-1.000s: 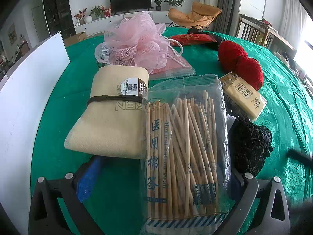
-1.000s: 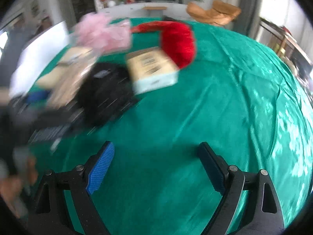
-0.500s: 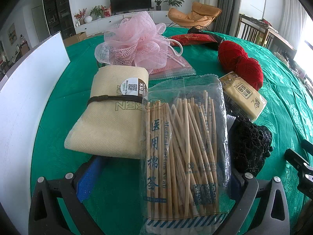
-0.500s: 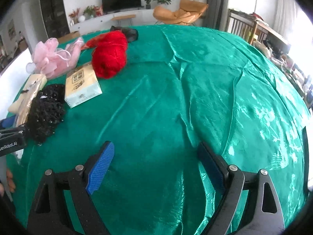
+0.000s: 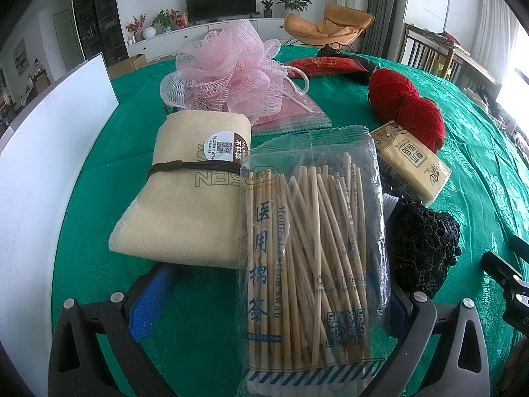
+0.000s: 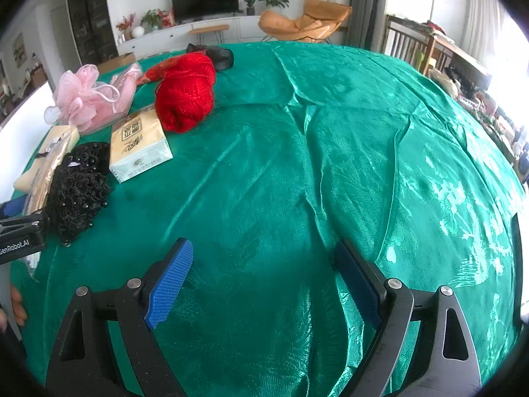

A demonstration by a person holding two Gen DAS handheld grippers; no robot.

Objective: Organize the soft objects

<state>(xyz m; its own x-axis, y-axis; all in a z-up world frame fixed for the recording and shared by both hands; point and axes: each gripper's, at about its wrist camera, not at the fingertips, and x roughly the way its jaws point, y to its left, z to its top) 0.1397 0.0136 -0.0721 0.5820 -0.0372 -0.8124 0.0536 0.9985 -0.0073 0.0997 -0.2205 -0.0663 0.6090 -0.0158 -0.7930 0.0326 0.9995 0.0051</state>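
My left gripper [image 5: 274,284] stands open low over the green cloth. A clear bag of cotton swabs [image 5: 310,248] lies between its fingers, untouched by the blue left pad [image 5: 148,301]; the right pad is hidden behind the bag. Beyond lie a beige rolled cloth [image 5: 188,198], a pink bath pouf [image 5: 228,76], red yarn [image 5: 406,109], a tissue pack [image 5: 413,165] and a black knitted bundle [image 5: 423,248]. My right gripper [image 6: 263,248] is open over bare cloth, with the yarn [image 6: 185,99], tissue pack [image 6: 139,145] and black bundle [image 6: 79,188] far to its left.
A white board [image 5: 43,152] stands along the table's left edge. A pink packet [image 5: 291,112] lies under the pouf and a red pouch [image 5: 324,66] behind it. Wrinkled green tablecloth [image 6: 363,149] covers the right half. Chairs and a TV stand beyond.
The right gripper has swung from the cluster of items to the bare cloth on the right and settled there. The left gripper and the swab bag have stayed put.
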